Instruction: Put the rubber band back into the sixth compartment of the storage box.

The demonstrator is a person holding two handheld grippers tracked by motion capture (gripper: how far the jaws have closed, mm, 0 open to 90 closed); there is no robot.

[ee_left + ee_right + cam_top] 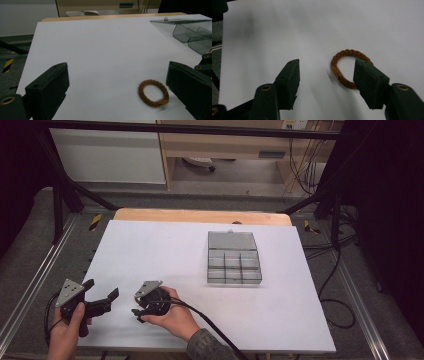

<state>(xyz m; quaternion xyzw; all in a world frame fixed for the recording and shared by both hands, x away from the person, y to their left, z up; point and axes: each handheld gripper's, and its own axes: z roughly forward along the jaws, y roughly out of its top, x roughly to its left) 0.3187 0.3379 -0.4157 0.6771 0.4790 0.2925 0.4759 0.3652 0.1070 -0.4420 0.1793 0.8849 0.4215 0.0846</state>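
High view: a person's two hands come in at the near edge of the white desk [165, 250]. The left gripper [102, 299] sits near the desk's near-left corner, jaws spread wide, nothing between them. The right gripper [141, 312] is just beside it, held by the right hand [172, 317], its jaws angled down toward the desk surface. A clear compartment box [233, 265] with its lid folded back stands well apart, toward the far right of the desk.

Left gripper view: jaws wide apart and empty. A brown braided hair tie [153, 93] lies flat on the desk, close to the right-hand jaw but apart from it. The compartment box [192, 32] shows at upper right.

Right gripper view: jaws about half open. The hair tie [347, 70] lies flat on the desk between them, off to the right side; the right-hand jaw overlaps its rim, the left-hand jaw stands clear of it. Whether the right-hand jaw touches the tie cannot be told. The tie is not gripped.
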